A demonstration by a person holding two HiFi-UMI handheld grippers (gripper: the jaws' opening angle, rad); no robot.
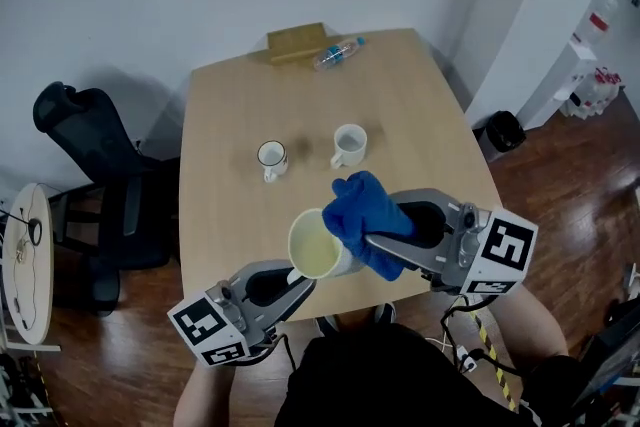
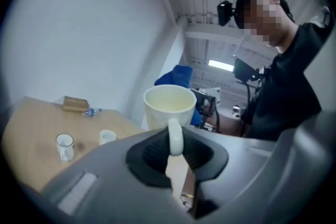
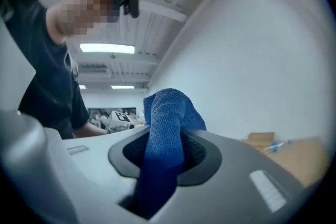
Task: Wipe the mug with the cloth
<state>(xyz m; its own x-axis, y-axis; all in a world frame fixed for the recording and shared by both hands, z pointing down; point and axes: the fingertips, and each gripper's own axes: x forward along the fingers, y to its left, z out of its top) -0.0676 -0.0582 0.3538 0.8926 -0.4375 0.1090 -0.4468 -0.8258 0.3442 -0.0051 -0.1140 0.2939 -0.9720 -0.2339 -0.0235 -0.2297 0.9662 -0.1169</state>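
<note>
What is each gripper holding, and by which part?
The left gripper is shut on the mug, by its handle; the right gripper is shut on the blue cloth, pinched at a bunched fold.

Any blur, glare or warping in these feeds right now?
Head view: sharp, evenly lit, faint shadows beside the two small cups. Left gripper view: fisheye bending, dark corners, mug crisp. Right gripper view: same bending, cloth soft at its lower end.

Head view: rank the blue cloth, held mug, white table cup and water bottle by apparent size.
1. blue cloth
2. held mug, partly covered; both nearest the camera
3. white table cup and water bottle: alike
</note>
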